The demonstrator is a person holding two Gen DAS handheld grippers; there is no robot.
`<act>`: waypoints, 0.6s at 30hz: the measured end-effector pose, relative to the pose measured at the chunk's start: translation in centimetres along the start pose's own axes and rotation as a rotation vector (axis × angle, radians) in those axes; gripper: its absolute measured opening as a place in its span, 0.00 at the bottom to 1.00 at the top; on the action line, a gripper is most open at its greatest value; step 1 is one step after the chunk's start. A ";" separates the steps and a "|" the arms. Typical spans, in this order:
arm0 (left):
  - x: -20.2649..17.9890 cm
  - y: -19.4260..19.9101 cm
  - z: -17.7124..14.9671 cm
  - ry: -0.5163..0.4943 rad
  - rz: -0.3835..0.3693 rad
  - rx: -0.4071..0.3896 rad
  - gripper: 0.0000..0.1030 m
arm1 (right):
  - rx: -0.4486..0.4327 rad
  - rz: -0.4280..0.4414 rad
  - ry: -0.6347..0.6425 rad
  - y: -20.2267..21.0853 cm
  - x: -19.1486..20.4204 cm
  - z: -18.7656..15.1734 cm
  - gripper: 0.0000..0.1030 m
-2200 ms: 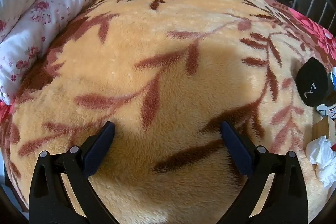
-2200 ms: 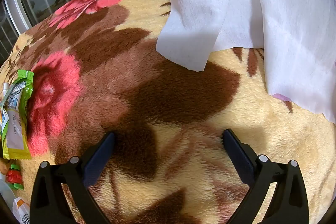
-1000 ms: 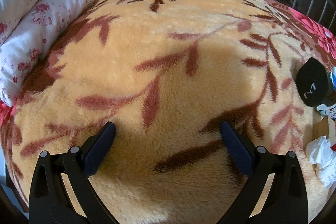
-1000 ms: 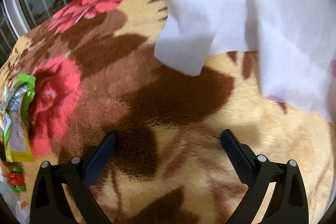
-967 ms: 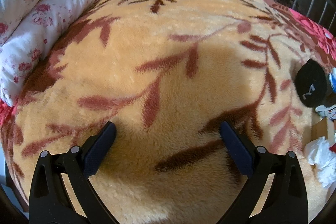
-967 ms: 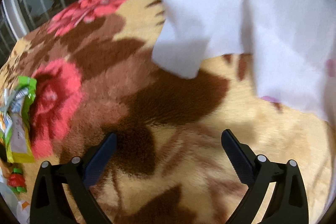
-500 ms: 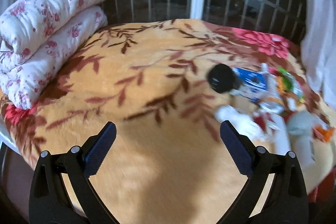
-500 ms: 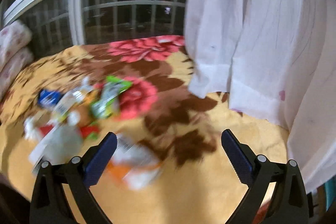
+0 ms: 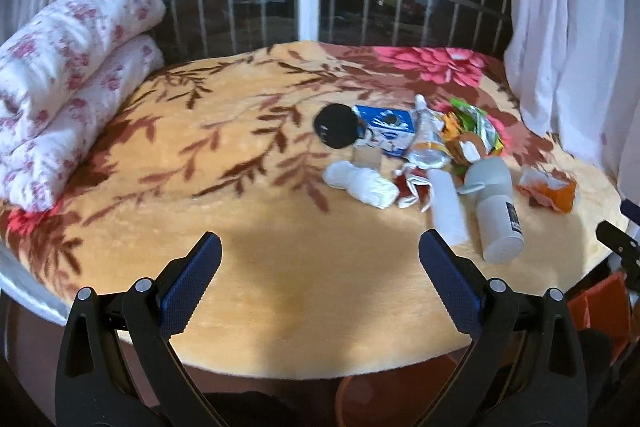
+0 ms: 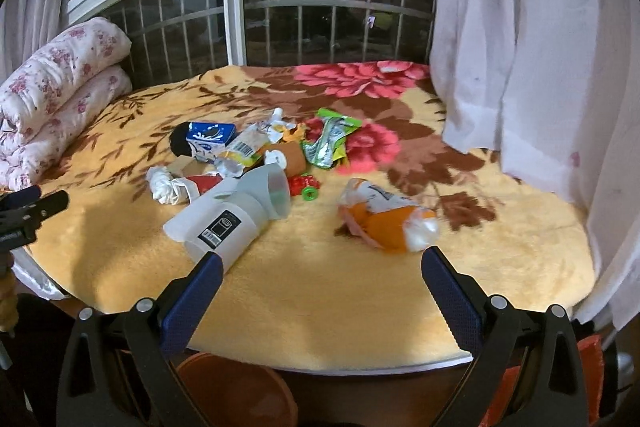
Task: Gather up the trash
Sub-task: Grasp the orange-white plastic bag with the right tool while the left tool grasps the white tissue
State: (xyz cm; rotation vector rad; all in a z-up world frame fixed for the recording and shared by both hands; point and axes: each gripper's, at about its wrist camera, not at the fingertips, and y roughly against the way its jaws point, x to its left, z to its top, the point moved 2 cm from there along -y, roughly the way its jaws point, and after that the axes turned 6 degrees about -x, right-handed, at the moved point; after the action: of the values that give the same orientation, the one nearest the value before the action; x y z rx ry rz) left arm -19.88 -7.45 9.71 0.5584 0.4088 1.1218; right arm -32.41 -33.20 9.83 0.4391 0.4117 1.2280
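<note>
Trash lies in a heap on the flowered blanket (image 9: 224, 155): a white plastic container (image 10: 236, 215), an orange-and-white bag (image 10: 386, 213), a blue milk carton (image 10: 210, 135), a green wrapper (image 10: 330, 143), crumpled tissue (image 9: 360, 181) and a black round item (image 9: 336, 126). The same container shows in the left wrist view (image 9: 496, 209). My left gripper (image 9: 320, 263) is open and empty, held back above the bed's near edge. My right gripper (image 10: 318, 279) is open and empty, near the container and the orange bag.
A rolled floral quilt (image 9: 68, 75) lies at the bed's left. A barred window (image 10: 320, 11) is behind, a white curtain (image 10: 540, 67) hangs at the right. A brown round bin (image 10: 240, 391) stands below the bed's edge, with a red object (image 9: 600, 311) at the right.
Both grippers have pulled back and up from close over the blanket. The whole bed and the trash heap have come into view. Both stay open.
</note>
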 end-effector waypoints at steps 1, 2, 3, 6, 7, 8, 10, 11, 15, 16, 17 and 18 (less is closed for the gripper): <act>-0.3 -0.5 0.0 -0.009 0.008 0.005 0.93 | 0.009 -0.019 0.004 -0.7 0.0 0.2 0.95; -0.6 -1.1 0.1 -0.020 0.012 0.012 0.93 | 0.010 -0.036 0.006 -1.2 0.0 0.3 0.95; -0.8 -1.5 0.2 -0.027 0.008 0.015 0.93 | 0.013 -0.044 0.009 -1.8 -0.1 0.5 0.95; -0.6 -2.9 0.3 -0.030 0.011 0.032 0.93 | 0.024 -0.055 0.014 -3.4 -0.7 0.8 0.95; -0.5 -3.4 0.3 -0.023 0.007 0.041 0.93 | 0.027 -0.061 0.009 -4.0 -0.9 1.0 0.95; -0.4 -3.8 0.3 -0.020 0.004 0.048 0.93 | 0.029 -0.064 0.005 -4.4 -1.1 1.1 0.95; -0.1 -4.6 0.2 -0.008 0.001 0.064 0.93 | 0.039 -0.071 -0.004 -5.2 -1.5 1.3 0.95; -0.1 -4.9 0.1 -0.006 0.003 0.069 0.93 | 0.041 -0.072 -0.007 -5.5 -1.6 1.3 0.95; -0.3 -5.9 -0.2 -0.023 0.021 0.076 0.93 | 0.049 -0.085 0.004 -6.5 -2.0 1.5 0.95; -0.4 -6.1 -0.3 -0.026 0.019 0.077 0.93 | 0.052 -0.086 0.009 -6.7 -2.1 1.5 0.95; -0.5 -6.3 -0.4 -0.027 0.018 0.079 0.93 | 0.055 -0.090 0.011 -6.8 -2.0 1.5 0.95; -0.5 -6.3 -0.4 -0.027 0.016 0.079 0.93 | 0.056 -0.091 0.013 -7.0 -2.0 1.5 0.95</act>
State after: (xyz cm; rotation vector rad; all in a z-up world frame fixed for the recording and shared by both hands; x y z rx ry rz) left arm -15.70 -9.85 5.53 0.6461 0.4273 1.1164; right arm -26.60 -37.23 7.54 0.4554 0.4734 1.1334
